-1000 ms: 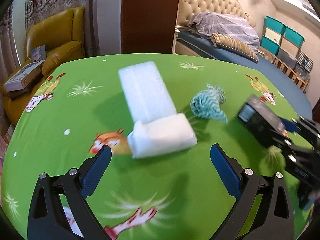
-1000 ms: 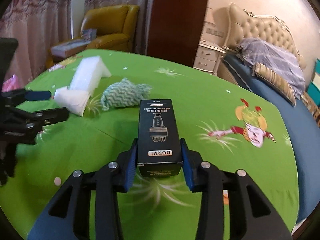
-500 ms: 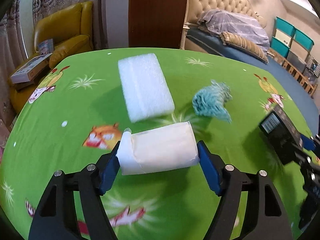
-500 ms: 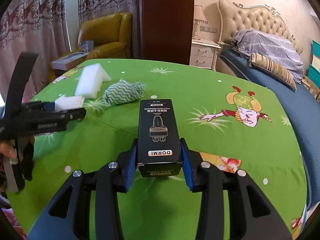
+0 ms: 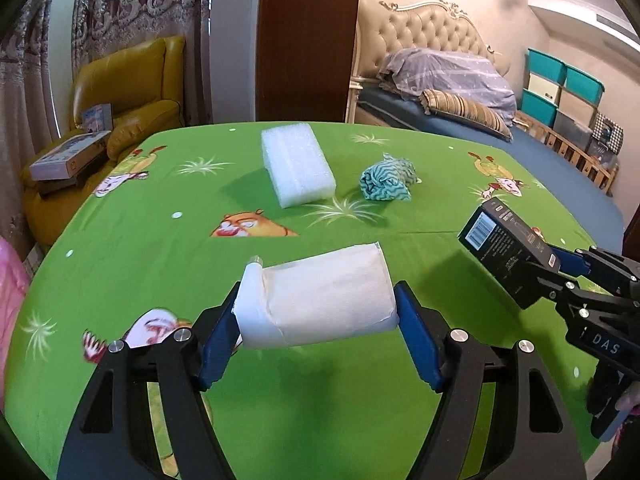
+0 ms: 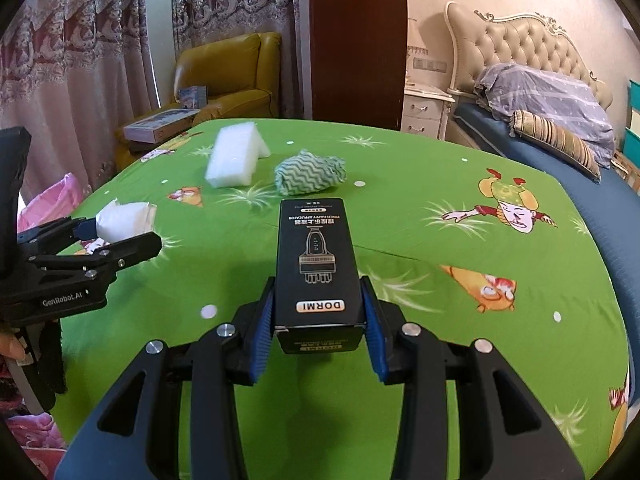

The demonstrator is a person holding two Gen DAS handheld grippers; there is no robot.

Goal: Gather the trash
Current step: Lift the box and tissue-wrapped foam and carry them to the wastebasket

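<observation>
L tool w/ white paper wad

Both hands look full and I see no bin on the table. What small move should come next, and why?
Probably carry both loads left toward the pink bag beside the table. The left hand-held gripper is shut on the white tissue pack, the right hand-held gripper on the black box. The foam block and teal cloth must wait.
</observation>
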